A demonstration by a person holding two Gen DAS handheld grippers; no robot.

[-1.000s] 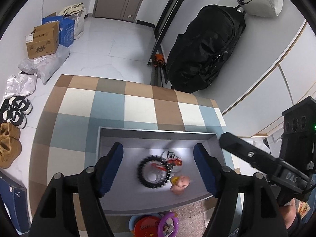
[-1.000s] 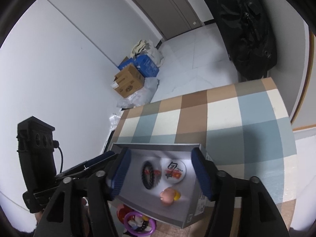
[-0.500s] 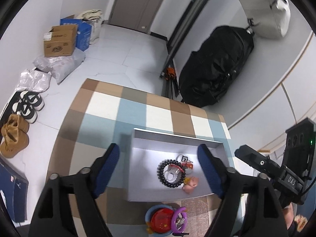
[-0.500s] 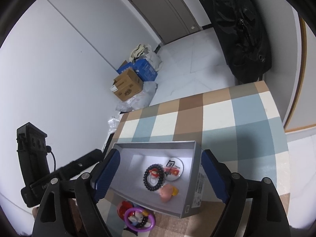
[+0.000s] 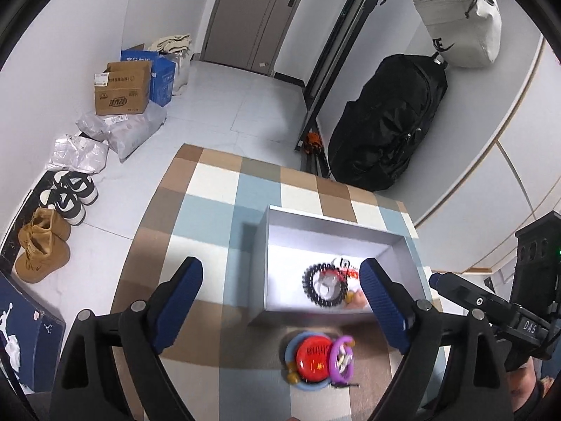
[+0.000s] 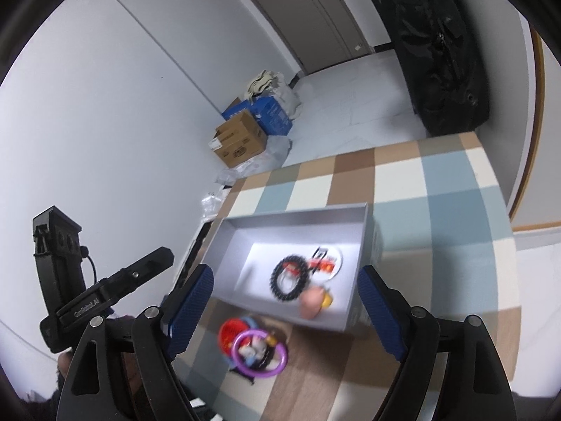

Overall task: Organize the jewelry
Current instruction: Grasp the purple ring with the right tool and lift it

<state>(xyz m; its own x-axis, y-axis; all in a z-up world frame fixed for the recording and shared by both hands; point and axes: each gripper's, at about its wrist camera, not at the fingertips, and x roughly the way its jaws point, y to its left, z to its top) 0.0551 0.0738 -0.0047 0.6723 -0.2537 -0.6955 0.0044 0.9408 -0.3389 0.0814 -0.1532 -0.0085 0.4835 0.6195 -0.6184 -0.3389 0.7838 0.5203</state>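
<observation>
Step in hand: likely the next pick, the loose trinkets in front of the box.
Left tongs (image 5: 280, 305): jaws opening, already wide, nothing between them; they sit lower centre of the left view over the checked brown, blue and cream cloth surface (image 5: 217, 193).
Right tongs (image 6: 285, 307): wide apart, empty, lower centre of the right view.
Box: shallow grey cardboard box (image 6: 294, 222), centre of the right view, already holding a black beaded bracelet (image 6: 285, 282), a round white badge (image 6: 326, 261) and a small pink figure (image 6: 310, 303).
Still outside: red round disc (image 5: 313, 354) and purple plastic ring (image 5: 340, 354), touching, just below the box's near wall.
Doing it well: judged, take one piece at a time, straddle the ring's rim squarely, lift clear of the wall before releasing.
</observation>
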